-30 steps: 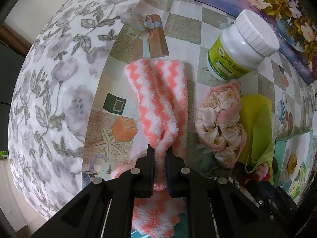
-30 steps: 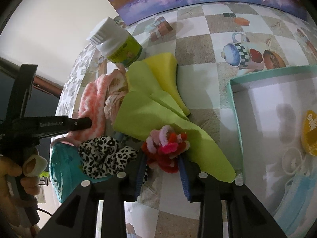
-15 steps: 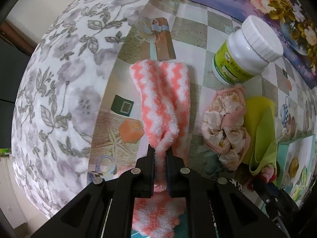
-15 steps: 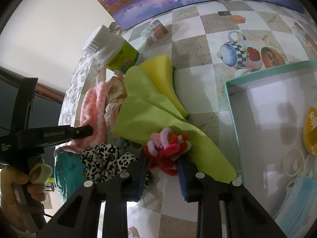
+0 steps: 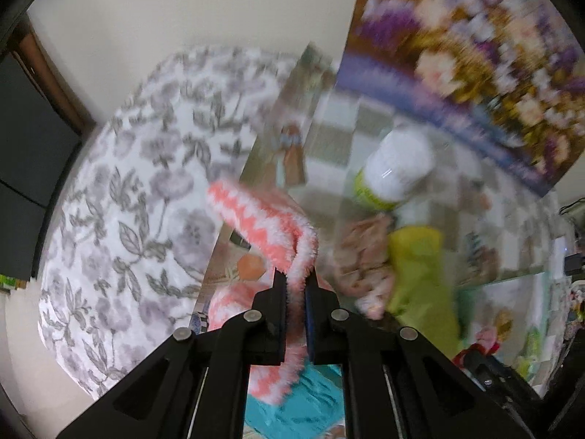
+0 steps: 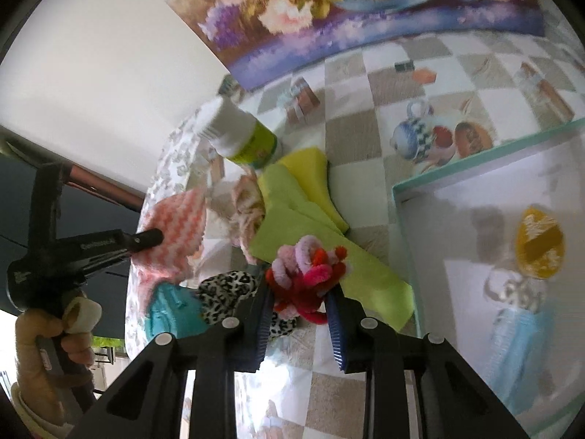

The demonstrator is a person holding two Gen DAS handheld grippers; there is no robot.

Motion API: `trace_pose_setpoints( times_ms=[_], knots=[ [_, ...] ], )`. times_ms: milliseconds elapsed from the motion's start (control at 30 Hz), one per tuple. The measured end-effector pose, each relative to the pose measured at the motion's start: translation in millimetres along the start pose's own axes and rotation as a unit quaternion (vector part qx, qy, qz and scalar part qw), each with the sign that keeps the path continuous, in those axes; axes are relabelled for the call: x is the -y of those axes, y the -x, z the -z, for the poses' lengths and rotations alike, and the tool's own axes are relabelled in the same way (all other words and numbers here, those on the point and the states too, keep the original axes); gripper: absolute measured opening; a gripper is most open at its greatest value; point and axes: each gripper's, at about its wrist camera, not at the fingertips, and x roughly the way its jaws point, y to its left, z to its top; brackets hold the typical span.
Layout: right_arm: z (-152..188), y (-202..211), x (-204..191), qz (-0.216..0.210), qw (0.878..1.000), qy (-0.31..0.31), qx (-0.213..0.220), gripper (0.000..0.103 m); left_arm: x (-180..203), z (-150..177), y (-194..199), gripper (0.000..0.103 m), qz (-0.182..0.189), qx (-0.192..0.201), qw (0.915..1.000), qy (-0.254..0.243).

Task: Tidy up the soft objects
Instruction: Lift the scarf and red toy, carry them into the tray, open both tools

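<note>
My left gripper [image 5: 295, 285] is shut on a fluffy pink-and-white zigzag sock [image 5: 263, 219] and holds it lifted off the table, the sock drooping over the jaws; sock and gripper also show in the right wrist view [image 6: 175, 230]. My right gripper [image 6: 300, 292] is shut on a bundle of red and pink hair ties [image 6: 310, 274], raised above the table. A floral scrunchie [image 5: 362, 252], a green cloth [image 6: 307, 234], a yellow sponge [image 6: 310, 172] and a leopard scrunchie [image 6: 226, 289] lie on the table.
A white-capped green bottle [image 6: 241, 139] stands behind the pile. A teal-rimmed white box [image 6: 398, 190] at right holds a yellow item [image 6: 539, 245] and a blue mask. A teal object [image 6: 168, 311] lies at the front left. A floral picture [image 6: 365, 7] leans at the back.
My left gripper has lifted the sock off the table and tilted upward. My right gripper has raised the hair-tie bundle and moved slightly toward the box.
</note>
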Motion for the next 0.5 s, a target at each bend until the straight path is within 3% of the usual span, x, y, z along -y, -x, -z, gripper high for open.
trace_pose_setpoints(
  times_ms=[300, 500],
  knots=[
    [2, 63, 10, 0.036, 0.998, -0.002, 0.060, 0.030, 59, 25, 94, 0.008, 0.067, 0.129, 0.9891, -0.020],
    [0, 103, 39, 0.125, 0.988, -0.009, 0.094, 0.030, 118, 51, 113, 0.008, 0.115, 0.161, 0.9786, -0.056]
  ],
)
